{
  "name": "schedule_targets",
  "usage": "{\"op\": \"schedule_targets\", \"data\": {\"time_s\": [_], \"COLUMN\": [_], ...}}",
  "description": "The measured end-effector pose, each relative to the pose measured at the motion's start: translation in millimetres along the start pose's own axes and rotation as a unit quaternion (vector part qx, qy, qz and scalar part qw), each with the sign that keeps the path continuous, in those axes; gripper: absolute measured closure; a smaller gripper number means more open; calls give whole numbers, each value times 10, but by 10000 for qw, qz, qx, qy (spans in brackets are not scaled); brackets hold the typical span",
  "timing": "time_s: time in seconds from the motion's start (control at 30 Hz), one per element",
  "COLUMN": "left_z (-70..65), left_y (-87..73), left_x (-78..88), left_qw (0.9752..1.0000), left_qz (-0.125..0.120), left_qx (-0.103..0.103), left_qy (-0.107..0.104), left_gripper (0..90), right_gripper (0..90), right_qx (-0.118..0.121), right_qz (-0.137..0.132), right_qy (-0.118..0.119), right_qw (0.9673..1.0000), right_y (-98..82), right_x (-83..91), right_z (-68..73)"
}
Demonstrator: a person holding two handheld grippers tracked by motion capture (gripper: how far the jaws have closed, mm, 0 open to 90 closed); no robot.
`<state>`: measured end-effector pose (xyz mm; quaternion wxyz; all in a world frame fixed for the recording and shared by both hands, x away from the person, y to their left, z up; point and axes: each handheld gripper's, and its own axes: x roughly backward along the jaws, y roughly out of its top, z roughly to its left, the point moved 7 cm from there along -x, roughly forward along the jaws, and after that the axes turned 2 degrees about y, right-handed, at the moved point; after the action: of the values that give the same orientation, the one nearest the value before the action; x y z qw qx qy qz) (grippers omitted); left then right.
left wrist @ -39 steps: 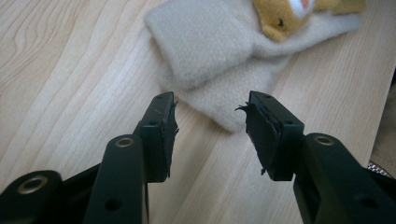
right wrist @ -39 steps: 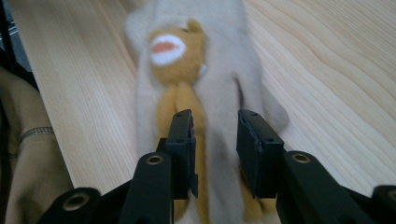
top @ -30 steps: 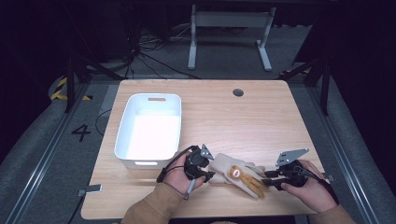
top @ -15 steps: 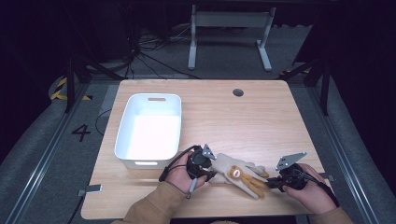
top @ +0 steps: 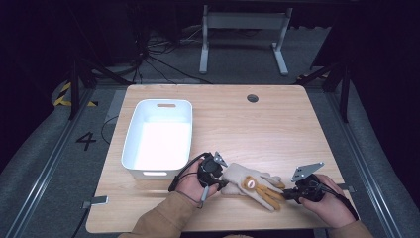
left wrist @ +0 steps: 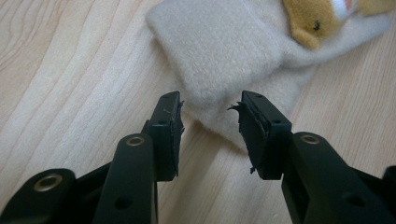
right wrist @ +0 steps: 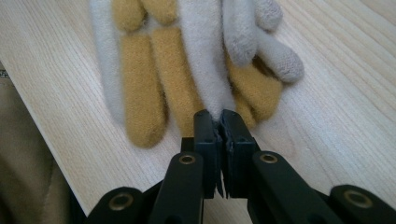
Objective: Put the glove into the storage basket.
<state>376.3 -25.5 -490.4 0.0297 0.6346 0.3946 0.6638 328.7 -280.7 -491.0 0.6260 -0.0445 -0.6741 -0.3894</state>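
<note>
High view shows a fleece glove (top: 252,186), cream with mustard-yellow finger pieces and a small bear face, lying flat near the front edge of the wooden tabletop (top: 277,124), between the 2 hands, just right of the white bin (top: 157,138). Its cuff points toward the left tongs (top: 218,181) and its fingers toward the right tongs (top: 285,194). Left gripper view has the left tongs (left wrist: 210,119) partly open, after a slight widening of the jaws a moment ago; the cuff edge of the glove (left wrist: 224,60) lies in the gap between the pads, which do not press on it. Right gripper view has the right tongs (right wrist: 219,122) pinched shut on the tip of 1 cream finger of the glove (right wrist: 205,74), the jaws nearly meeting with the fabric squeezed between them, while the other fingers lie spread on the wood beside it.
</note>
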Motion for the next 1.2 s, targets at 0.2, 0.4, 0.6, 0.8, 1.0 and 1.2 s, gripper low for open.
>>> {"op": "schedule_targets", "data": {"time_s": [0.2, 0.4, 0.6, 0.8, 1.0, 1.2], "left_z": [-16, -18, -51, -114, -147, -181], "left_y": [37, 30, 55, 89, 101, 128], "left_x": [-16, -9, 65, 149, 211, 307], "left_qw": [10000, 9992, 9983, 9965, 9957, 9947], "left_qz": [-26, 122, 18, -75, -164, -381], "left_qx": [-85, -257, -402, -645, -715, -723], "left_qy": [12, 290, 424, 522, 574, 629], "left_gripper": [697, 829, 898, 900, 900, 900], "right_gripper": [868, 870, 875, 878, 880, 881], "right_qx": [3, 1, -22, -20, -44, -39], "right_qz": [-16, -33, -75, -209, -491, -667], "right_qy": [-21, -38, -52, -152, -334, -458], "right_qw": [10000, 10000, 10000, 9997, 9982, 9967], "right_y": [7, 11, 22, 61, 140, 192], "right_x": [-5, 7, 54, 160, 352, 457], "right_z": [0, 2, 8, 17, 29, 17]}}
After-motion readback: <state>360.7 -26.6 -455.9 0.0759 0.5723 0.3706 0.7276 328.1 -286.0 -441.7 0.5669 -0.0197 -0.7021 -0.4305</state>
